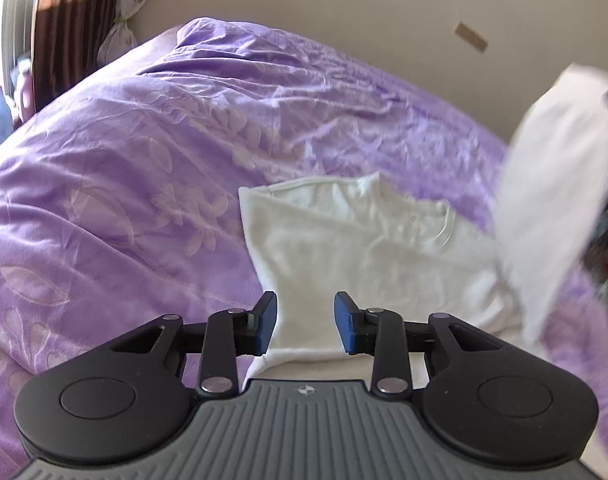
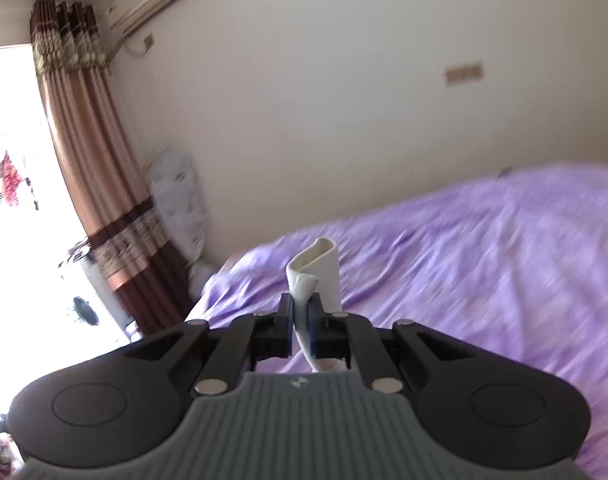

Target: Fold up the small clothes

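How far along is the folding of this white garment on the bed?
Early. Nothing looks folded flat yet: the white garment lies rumpled on the purple bedspread. In hand: the right gripper is shut on a lifted part of it, while the left gripper is open over the near edge. Left: laying that part over and smoothing.

Each claw [image 1: 306,322] [image 2: 301,320] has black linkage arms, silver rivets, blue pads, ribbed grey housing.

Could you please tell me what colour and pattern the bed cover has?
The bed cover is lilac purple with a pale leaf pattern, clearest in the left wrist view.
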A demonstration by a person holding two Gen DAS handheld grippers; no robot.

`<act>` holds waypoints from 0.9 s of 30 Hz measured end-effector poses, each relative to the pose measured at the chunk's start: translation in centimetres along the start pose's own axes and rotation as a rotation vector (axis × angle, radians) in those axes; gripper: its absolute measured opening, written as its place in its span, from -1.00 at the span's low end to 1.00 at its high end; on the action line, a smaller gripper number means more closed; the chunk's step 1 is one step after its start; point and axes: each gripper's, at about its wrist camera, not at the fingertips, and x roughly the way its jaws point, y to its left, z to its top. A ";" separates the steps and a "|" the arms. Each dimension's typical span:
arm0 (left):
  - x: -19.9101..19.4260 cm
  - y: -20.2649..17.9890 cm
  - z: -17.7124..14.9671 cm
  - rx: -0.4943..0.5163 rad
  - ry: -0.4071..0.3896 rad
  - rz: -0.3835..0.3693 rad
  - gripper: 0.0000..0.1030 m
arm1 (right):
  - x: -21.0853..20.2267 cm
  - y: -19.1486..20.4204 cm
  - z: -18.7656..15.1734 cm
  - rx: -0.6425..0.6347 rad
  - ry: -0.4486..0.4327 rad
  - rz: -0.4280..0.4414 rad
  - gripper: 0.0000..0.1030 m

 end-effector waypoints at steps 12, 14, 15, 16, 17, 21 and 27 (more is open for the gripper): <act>0.9 4.9 1.0 -0.129 0.024 -0.110 -0.24 | 15.2 6.0 -23.7 0.109 0.478 0.155 -0.87; 1.6 4.9 1.0 -0.119 0.043 -0.096 -0.20 | 16.4 5.9 -25.3 0.122 0.532 0.179 -0.76; 1.9 4.8 0.9 -0.109 0.048 -0.090 -0.19 | 16.7 5.8 -25.8 0.126 0.552 0.192 -0.66; 2.3 4.7 0.8 -0.100 0.053 -0.086 -0.16 | 16.8 5.9 -26.1 0.129 0.565 0.209 -0.61; 2.7 4.5 0.8 -0.092 0.060 -0.083 -0.15 | 16.6 6.4 -26.3 0.125 0.568 0.218 -0.54; 4.2 3.6 0.7 -0.068 0.089 -0.088 -0.15 | 14.3 5.0 -24.3 0.072 0.555 0.204 -0.38; 6.6 -0.7 0.0 0.119 0.089 0.030 -0.15 | 9.4 -1.3 -19.1 -0.092 0.514 0.047 -0.31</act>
